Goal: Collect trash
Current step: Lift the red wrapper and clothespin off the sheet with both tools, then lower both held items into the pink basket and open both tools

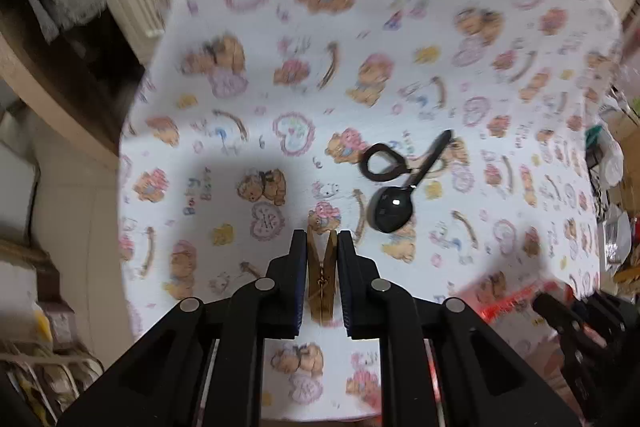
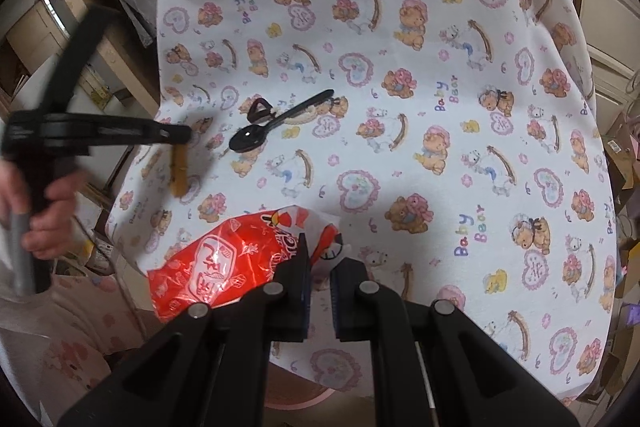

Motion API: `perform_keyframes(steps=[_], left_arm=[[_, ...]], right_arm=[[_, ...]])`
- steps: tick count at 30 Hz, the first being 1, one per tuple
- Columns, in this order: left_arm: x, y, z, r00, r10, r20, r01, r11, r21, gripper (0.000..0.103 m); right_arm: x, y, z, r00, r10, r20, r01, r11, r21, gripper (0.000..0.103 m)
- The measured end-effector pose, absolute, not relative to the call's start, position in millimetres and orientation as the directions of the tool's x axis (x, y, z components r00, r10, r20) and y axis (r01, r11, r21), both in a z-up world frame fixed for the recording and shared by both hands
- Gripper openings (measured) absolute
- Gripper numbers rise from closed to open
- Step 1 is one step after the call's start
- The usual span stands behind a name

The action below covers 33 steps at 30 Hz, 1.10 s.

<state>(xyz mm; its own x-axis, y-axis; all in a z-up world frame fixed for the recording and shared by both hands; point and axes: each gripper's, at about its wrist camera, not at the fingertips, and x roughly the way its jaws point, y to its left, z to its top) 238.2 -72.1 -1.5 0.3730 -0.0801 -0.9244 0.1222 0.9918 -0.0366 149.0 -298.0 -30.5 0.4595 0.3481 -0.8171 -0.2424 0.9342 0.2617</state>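
Left wrist view: left tool (image 1: 322, 239) is clamped on a wooden clothespin (image 1: 321, 279), held above the desk (image 1: 500, 99). Right tool (image 2: 320, 259) is clamped on the edge of a red plastic bag (image 2: 224, 259). Black spoon (image 2: 276, 127) and black clip (image 2: 260, 109) lie together mid-desk.

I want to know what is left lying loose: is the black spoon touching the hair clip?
Touching. In the right wrist view the spoon's handle lies across the clip; the left wrist view shows the same overlap, no gap between them.
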Motion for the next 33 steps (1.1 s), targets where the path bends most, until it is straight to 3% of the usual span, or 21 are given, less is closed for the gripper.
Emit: perform_keyframes(steps=[10, 14, 19, 25, 33], left_arm=[[171.6, -74.9, 43.1, 0.507, -0.108, -0.855, 0.192, 0.981, -0.009, 0.014], [145.2, -69.1, 52.3, 0.545, -0.163, -0.822, 0.194, 0.979, -0.065, 0.014], [112.5, -74.1, 52.3, 0.573, -0.205, -0.793, 0.214, 0.972, -0.096, 0.014], [72.2, -74.2, 49.9, 0.592, -0.219, -0.775, 0.230, 0.968, -0.098, 0.014], [34.4, -54.3, 40.0, 0.590, -0.261, -0.764, 0.207, 0.964, -0.169, 0.013]], right_arm=[[141.1, -295.9, -25.6, 0.509, 0.313, -0.802, -0.222, 0.948, 0.229, 0.008], [128.1, -293.0, -15.7, 0.550, 0.297, -0.781, -0.223, 0.953, 0.205, 0.008], [94.1, -286.2, 3.6, 0.648, 0.137, -0.749, -0.161, 0.986, 0.041, 0.008], [43.1, -261.3, 23.4, 0.713, 0.112, -0.692, -0.154, 0.988, 0.001, 0.008], [-4.9, -244.8, 17.4, 0.722, 0.084, -0.687, -0.118, 0.993, -0.002, 0.008]])
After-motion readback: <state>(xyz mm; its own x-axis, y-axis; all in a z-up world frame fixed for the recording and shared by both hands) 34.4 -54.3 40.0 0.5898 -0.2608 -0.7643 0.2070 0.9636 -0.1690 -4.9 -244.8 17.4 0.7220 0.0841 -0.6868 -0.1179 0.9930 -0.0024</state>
